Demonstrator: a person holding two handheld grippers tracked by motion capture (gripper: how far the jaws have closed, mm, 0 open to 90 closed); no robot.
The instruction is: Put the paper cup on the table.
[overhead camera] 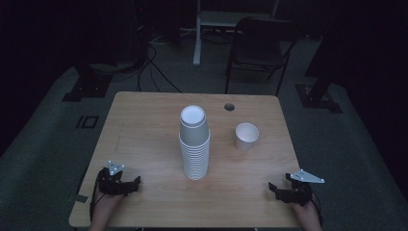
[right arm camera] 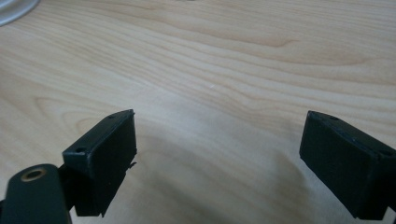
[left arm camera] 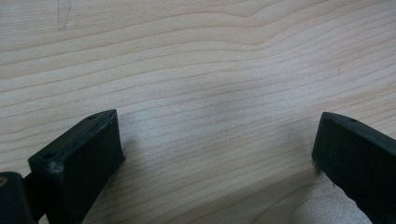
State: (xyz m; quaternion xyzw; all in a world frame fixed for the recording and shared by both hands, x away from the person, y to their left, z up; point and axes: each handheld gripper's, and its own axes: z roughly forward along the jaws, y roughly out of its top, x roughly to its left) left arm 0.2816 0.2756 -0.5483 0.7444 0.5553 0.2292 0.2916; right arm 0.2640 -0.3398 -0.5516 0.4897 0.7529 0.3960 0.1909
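A tall stack of white paper cups (overhead camera: 195,144) stands at the middle of the wooden table (overhead camera: 144,125). To its right a single white cup (overhead camera: 247,136) stands upright, mouth up. My left gripper (overhead camera: 126,185) rests on the table near the front left corner; its jaws (left arm camera: 215,135) are spread wide over bare wood. My right gripper (overhead camera: 280,186) rests near the front right corner, also open (right arm camera: 219,135) with nothing between its fingers. A white curved edge (right arm camera: 14,9) shows at the top left of the right gripper view; I cannot tell which cup it belongs to.
A round cable hole (overhead camera: 229,107) is in the table's far edge. A dark folding chair (overhead camera: 260,48) and a white desk leg (overhead camera: 197,33) stand beyond the table, with cables on the floor. The room is dim.
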